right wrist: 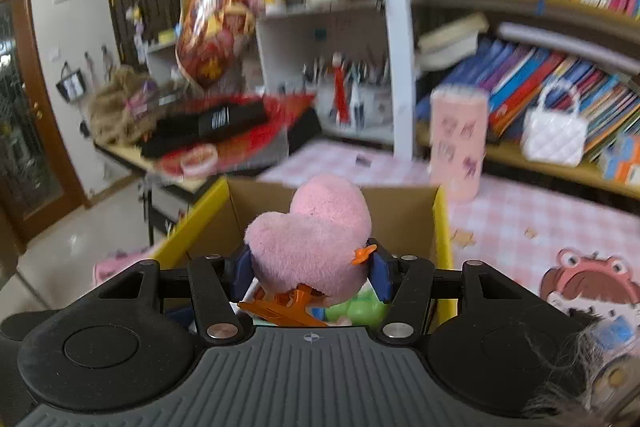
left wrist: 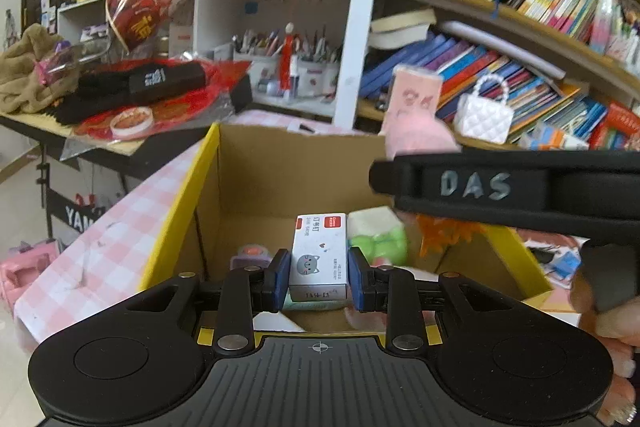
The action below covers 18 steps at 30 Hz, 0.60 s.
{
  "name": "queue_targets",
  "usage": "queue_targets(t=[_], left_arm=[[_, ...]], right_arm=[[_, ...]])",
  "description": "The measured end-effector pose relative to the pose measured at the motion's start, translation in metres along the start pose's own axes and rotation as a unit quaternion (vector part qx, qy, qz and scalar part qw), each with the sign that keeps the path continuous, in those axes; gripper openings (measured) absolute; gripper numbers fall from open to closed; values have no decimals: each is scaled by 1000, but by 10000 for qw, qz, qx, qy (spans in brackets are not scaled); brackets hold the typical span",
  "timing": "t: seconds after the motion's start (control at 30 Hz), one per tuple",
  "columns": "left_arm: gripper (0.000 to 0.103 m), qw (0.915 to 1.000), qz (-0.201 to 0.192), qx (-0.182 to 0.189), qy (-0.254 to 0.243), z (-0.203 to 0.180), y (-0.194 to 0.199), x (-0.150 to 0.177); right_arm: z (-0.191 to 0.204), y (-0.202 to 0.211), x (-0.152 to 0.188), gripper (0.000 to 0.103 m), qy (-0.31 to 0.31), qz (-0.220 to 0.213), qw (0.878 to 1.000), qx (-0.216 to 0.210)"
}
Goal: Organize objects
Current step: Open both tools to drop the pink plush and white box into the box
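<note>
Pink-check table (right wrist: 520, 211) | cardboard box (left wrist: 256, 179): green toy (left wrist: 384, 243) | L claw (left wrist: 319, 277) grips staple box (left wrist: 318, 259)

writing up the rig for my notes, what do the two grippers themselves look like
Both match: black plastic, ribbed grey top plate with a crosshair mark, round side lobes, silver pivot rivets, blue finger pads. Left gripper; right gripper, whose side reads "DAS" from the left view.

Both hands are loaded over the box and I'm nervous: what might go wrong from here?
The right gripper grips the pink plush toy only at its lower part, so it may slip out.
The left gripper holds the white staple box while the other tool crosses close above the cardboard box; they may collide.
</note>
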<state>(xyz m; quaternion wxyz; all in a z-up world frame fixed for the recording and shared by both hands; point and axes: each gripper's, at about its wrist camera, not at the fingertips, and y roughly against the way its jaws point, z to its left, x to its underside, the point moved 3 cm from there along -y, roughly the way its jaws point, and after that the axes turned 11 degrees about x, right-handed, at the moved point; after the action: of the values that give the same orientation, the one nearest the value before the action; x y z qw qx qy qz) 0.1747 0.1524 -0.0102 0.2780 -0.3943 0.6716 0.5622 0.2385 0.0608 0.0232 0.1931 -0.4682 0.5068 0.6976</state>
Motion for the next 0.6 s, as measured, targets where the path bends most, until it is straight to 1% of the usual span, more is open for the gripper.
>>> queue_targets(t=[0.07,0.17,0.27,0.4,0.5,0.6], left_arm=[[29,9999,99,-111,25,3,-6,2],[29,9995,197,-226,-116,3,-11,2],[29,9992,270,-262,-142,4,-17,1],[29,9989,297,-286,-211,5,-22,1],[29,9990,297,-259,-197,4,-23,2],[30,9992,301,-219,-135,4,-22,0]], right_arm=[[-3,-18,4,54,17,326,9995,-16],[-5,-42,10,54,145,829,9965,29],[2,-51,10,54,541,904,9944,75],[8,-61,11,54,631,1109,9918,100],[11,-65,14,55,669,1161,9909,135],[10,-64,12,61,559,1142,9917,179]])
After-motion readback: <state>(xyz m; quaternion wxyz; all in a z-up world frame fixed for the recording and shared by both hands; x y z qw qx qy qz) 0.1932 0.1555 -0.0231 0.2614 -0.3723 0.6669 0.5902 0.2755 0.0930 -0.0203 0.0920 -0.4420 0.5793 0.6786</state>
